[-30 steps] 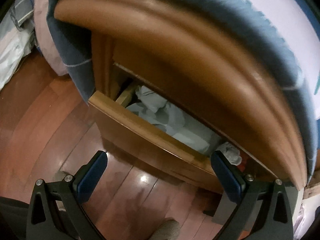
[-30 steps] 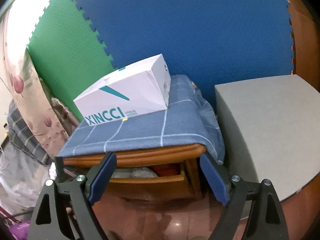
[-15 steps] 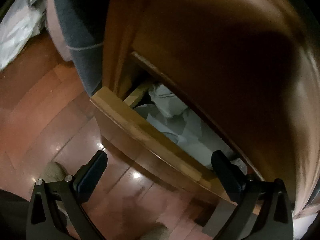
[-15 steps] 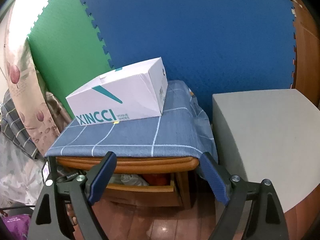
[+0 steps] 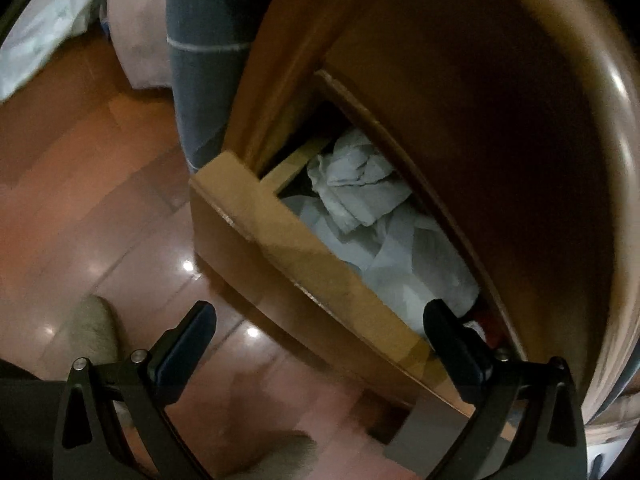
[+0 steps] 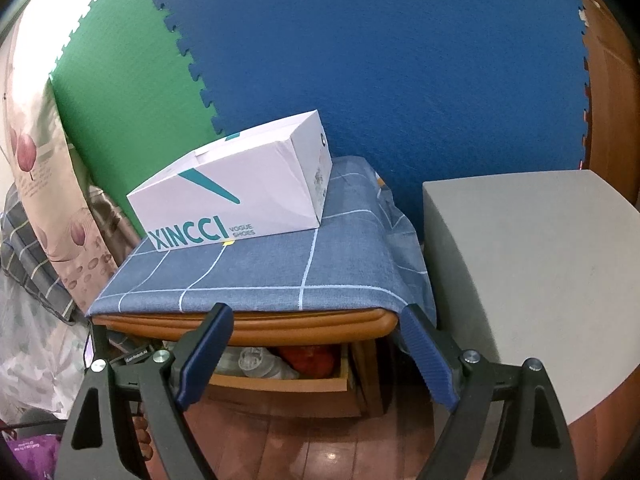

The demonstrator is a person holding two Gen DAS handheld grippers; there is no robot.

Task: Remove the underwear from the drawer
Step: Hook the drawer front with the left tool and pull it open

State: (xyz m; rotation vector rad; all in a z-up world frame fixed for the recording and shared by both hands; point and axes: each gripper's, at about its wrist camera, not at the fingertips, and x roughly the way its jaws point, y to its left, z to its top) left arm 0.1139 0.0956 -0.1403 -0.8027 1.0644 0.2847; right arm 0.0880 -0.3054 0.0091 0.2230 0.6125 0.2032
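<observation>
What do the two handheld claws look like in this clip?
Both match. The left claw and the right claw have black plastic triangular-cutout arms, silver bolt heads, and long dark-blue ribbed pads. No cables or sleeves are visible.

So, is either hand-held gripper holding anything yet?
No. The left hand-held gripper is open above the drawer; the right hand-held gripper is open, empty.
</observation>
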